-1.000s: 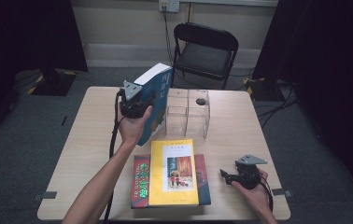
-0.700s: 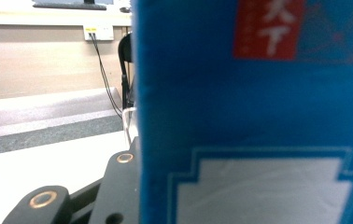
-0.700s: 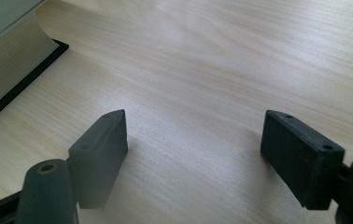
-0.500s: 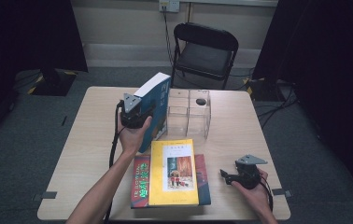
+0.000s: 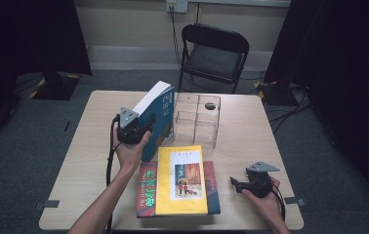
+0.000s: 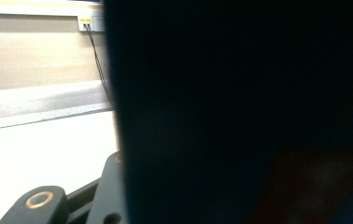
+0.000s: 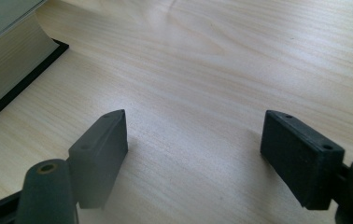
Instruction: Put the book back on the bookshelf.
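Wooden table (image 5: 251, 122) is carrying everything. A clear acrylic rack (image 5: 195, 118) is standing near its far edge, and the blue book (image 5: 157, 117), pinched by the left gripper (image 5: 133, 127), is being brought lower than a second ago, its bottom edge nearing the tabletop beside the rack's left wall, likely for slotting in. Two stacked books (image 5: 180, 181) are waiting at the near edge. The right gripper (image 7: 193, 154) is resting spread and empty.

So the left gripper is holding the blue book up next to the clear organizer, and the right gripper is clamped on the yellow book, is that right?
Not quite. The right gripper holds nothing: the right gripper view shows its jaws open over bare table, off to the side of the yellow book. The rest stands: in the high view the left gripper grips the blue book beside the clear organizer.
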Tool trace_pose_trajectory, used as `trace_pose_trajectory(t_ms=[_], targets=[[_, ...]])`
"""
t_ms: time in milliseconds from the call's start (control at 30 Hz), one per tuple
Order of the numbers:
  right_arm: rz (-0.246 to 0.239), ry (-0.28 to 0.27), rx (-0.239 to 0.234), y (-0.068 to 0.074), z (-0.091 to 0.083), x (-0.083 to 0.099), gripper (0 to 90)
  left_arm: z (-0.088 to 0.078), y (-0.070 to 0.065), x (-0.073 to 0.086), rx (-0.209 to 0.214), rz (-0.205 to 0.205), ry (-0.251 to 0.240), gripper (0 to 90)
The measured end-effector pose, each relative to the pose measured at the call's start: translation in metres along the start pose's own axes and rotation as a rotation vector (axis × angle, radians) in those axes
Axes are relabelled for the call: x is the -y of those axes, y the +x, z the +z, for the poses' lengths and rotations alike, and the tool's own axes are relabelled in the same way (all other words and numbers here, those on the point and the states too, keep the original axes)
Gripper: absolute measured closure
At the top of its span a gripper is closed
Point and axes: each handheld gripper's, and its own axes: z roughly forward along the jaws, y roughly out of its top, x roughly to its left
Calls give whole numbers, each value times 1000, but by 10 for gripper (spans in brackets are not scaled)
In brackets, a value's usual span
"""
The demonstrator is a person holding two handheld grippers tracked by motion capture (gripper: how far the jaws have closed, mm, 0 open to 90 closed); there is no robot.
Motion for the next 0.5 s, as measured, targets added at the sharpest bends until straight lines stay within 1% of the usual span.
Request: trace_pose_trajectory(t_ms=[33,133,200,267,300,367,433,467,500], targets=[[0,0,0,0,0,0,229,-2,-1,-1,6,11,13,601],[0,0,0,0,0,0,229,-5,-2,-2,19,19,26,594],[0,0,0,0,0,0,229,-6,-2,-1,27,11,26,587],[0,0,1,0,0,0,229,-7,-1,-2,32,15,32,583],[0,0,1,0,0,0,230,-8,-1,-4,31,20,43,580],[0,0,1,0,0,0,230,-9,-1,-6,44,7,43,564],[0,0,1,0,0,0,230,-11,-1,-11,61,3,65,533],[0,0,1,0,0,0,230,-13,-1,-13,62,5,68,515],[0,0,1,0,0,0,230,-15,-1,-16,64,16,74,513]])
